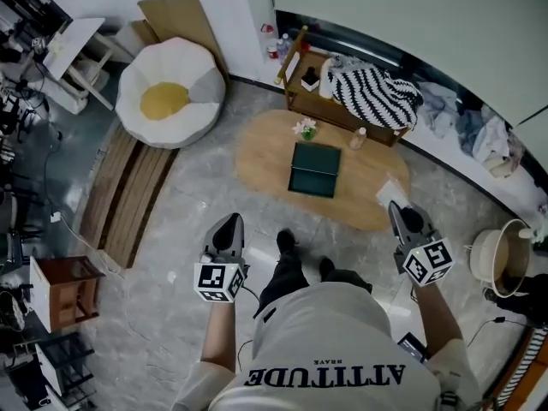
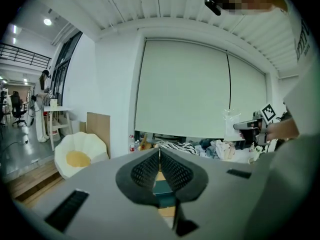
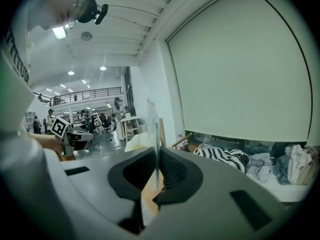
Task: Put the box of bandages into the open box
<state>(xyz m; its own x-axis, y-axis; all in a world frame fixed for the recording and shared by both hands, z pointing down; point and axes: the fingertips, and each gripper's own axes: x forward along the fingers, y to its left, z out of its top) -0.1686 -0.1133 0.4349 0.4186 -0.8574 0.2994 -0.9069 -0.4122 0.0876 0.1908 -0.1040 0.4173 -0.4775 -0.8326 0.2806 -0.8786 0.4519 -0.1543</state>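
A dark green open box lies on the oval wooden table in front of me; through the left gripper's jaws it shows as a green patch. My right gripper hangs over the table's right end, shut on a thin see-through pack, apparently the bandage box. The pack stands up edge-on between the pads, and it also shows from the side. In its own view the right gripper pinches this pack. My left gripper is held short of the table, shut and empty.
A small flower vase and a little bottle stand on the table's far side. Behind is a low wooden shelf with a striped cloth. A white-and-yellow beanbag seat sits far left, a pot right.
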